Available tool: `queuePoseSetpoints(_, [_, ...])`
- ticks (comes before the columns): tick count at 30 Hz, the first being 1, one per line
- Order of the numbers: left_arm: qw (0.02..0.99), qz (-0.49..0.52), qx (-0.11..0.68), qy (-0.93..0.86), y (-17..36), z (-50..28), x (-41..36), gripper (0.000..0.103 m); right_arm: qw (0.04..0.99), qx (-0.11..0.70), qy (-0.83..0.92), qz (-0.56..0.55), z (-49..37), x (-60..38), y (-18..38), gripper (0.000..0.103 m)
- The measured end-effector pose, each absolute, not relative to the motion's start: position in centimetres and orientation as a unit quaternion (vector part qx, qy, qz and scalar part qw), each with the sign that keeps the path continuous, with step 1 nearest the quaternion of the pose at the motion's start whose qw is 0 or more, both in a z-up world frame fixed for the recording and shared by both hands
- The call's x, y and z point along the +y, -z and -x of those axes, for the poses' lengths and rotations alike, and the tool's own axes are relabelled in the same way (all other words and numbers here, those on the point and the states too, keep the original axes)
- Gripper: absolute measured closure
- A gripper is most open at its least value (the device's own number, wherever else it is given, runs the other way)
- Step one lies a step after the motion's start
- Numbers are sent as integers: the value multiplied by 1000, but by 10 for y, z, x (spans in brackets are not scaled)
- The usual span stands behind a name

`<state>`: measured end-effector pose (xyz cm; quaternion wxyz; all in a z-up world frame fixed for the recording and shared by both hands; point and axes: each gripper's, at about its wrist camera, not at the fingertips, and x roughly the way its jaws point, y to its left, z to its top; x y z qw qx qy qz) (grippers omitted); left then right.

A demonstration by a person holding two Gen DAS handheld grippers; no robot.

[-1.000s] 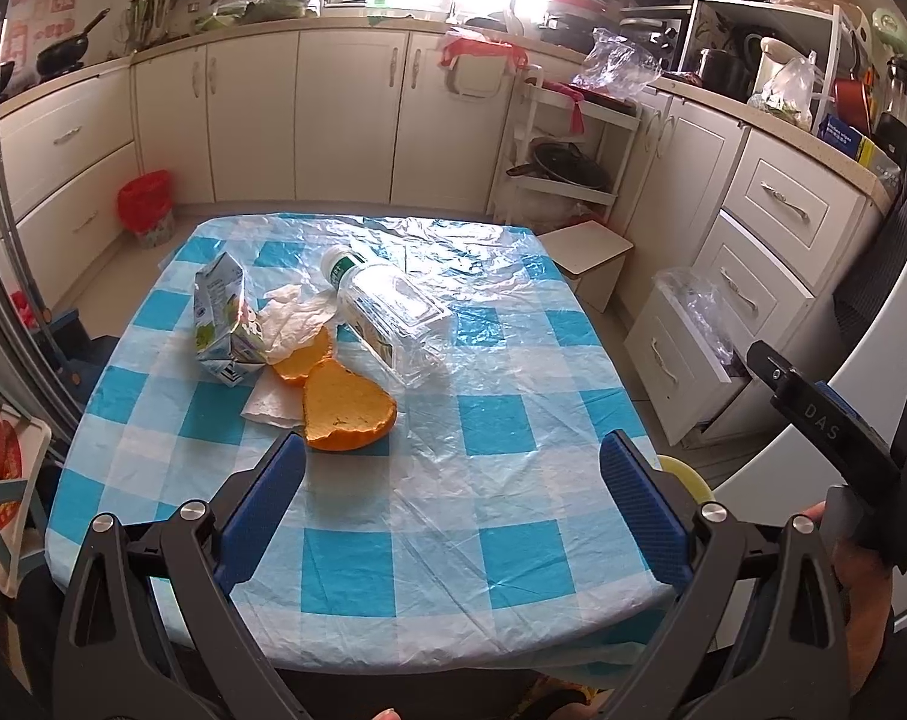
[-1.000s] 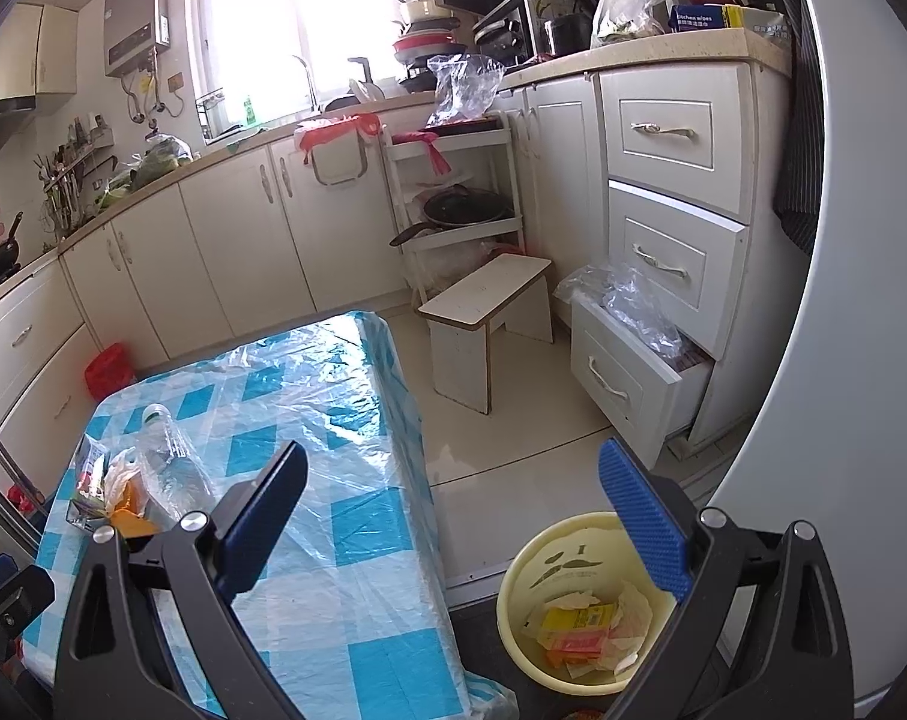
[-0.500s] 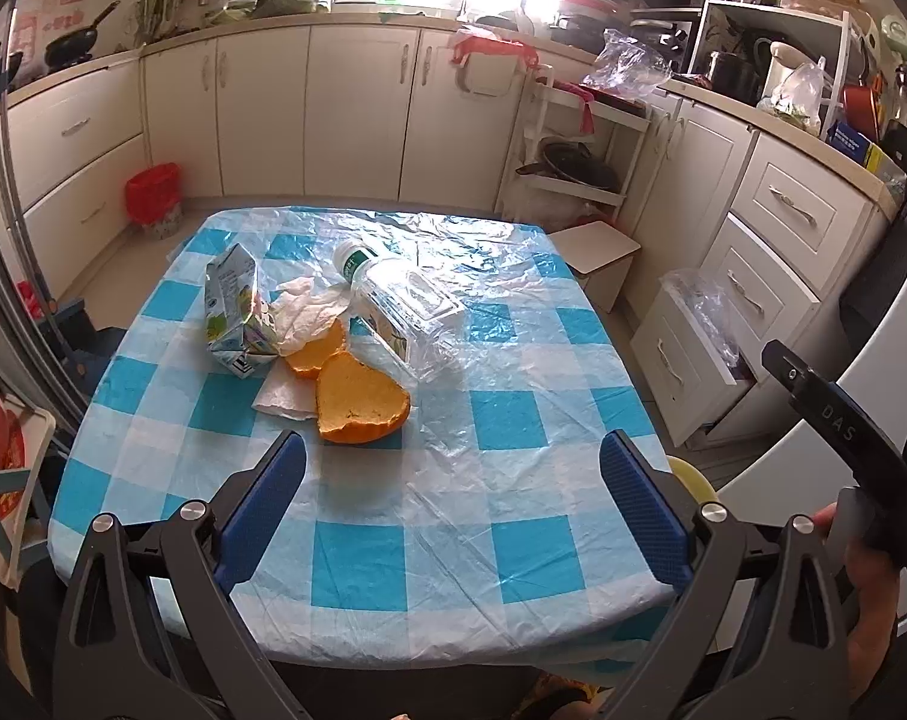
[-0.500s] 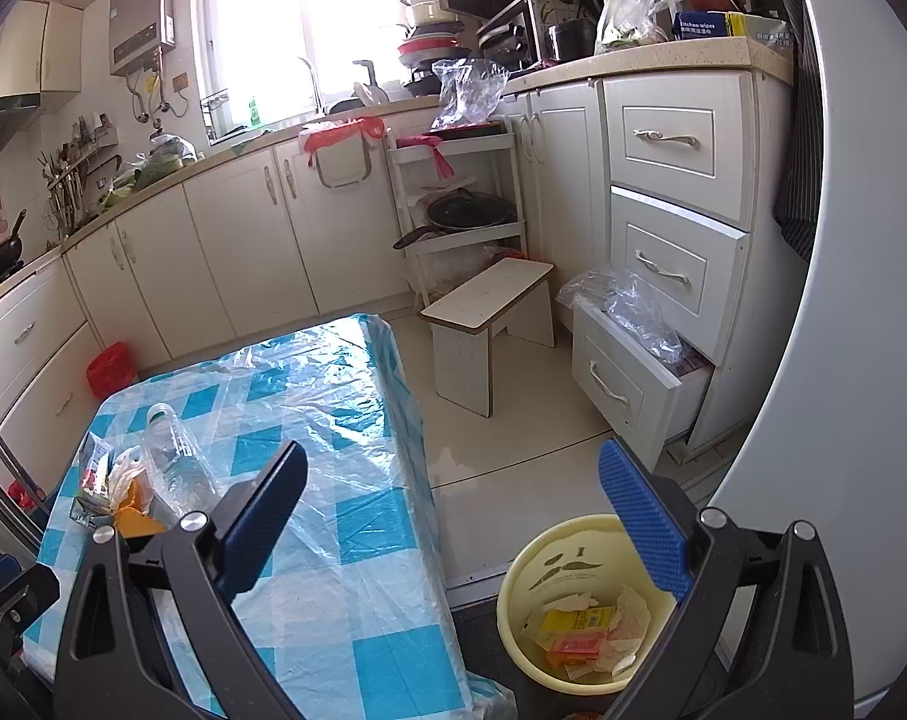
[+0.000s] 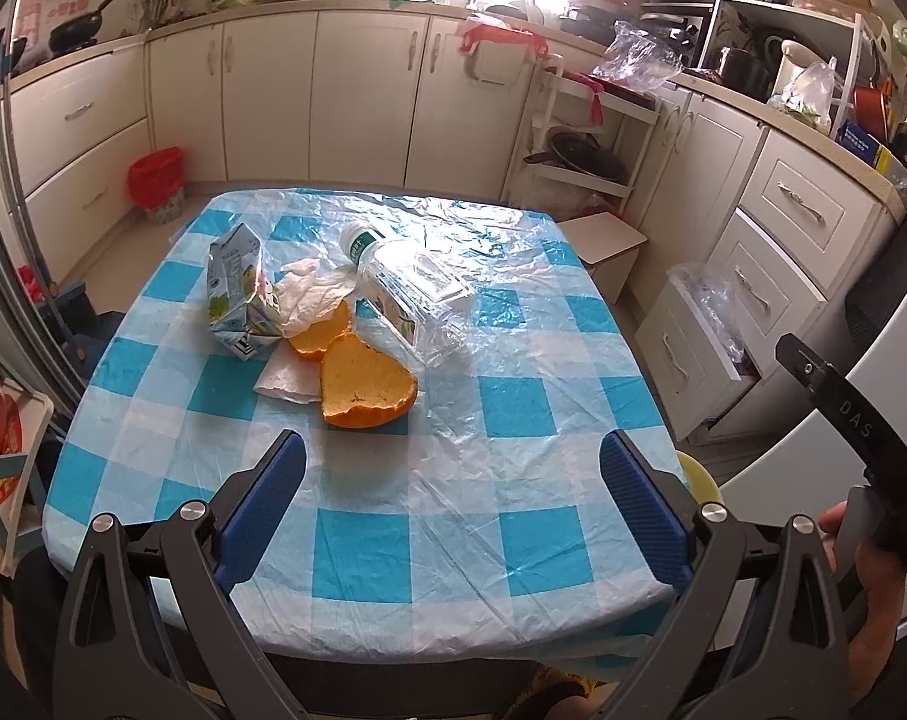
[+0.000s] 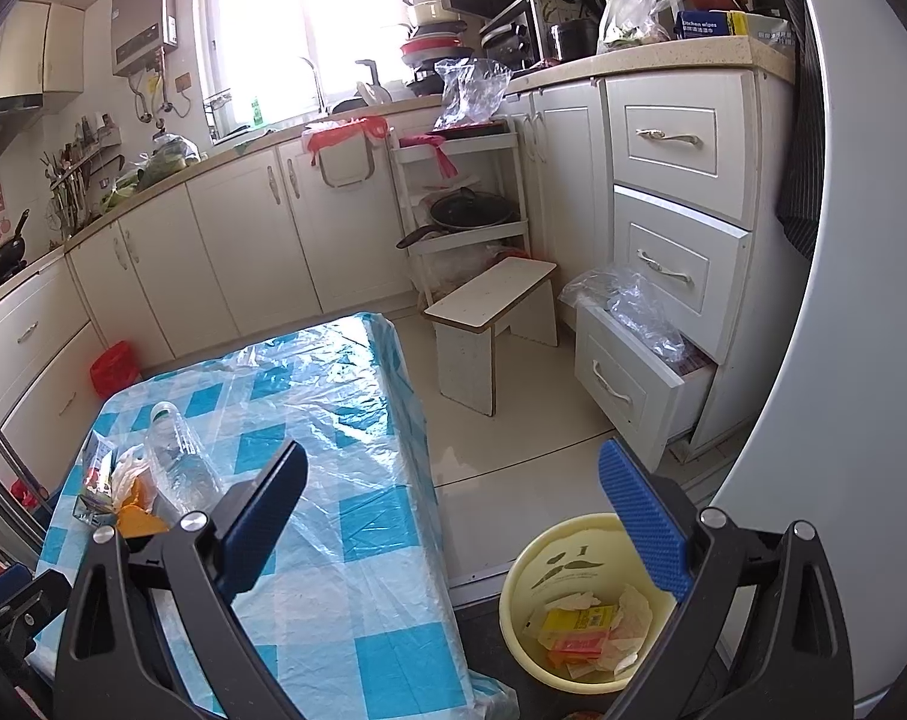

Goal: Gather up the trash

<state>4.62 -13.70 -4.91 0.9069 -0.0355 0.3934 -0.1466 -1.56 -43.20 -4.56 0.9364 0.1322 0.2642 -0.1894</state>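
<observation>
Trash lies on the blue-checked table: a crushed milk carton, a crumpled tissue, two orange peel pieces, and a clear plastic bottle on its side. My left gripper is open and empty, above the table's near edge, short of the peel. My right gripper is open and empty, held off the table's right side above a yellow bin with paper scraps inside. The same trash pile shows in the right wrist view.
A white stool stands on the floor beyond the table. An open drawer with a plastic bag juts out at the right. A red bin sits by the far cabinets. A white fridge side is close on the right.
My left gripper has moved slightly forward over the table, so the trash pile sits a little nearer. The right gripper has barely moved. Both stay open.
</observation>
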Motion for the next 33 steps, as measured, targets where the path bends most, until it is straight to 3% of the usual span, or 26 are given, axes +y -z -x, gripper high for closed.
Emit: queuePoseSetpoints(33, [899,61,418,116,80,-62,-91,9,942,276,146,-120,8,-418,50,8])
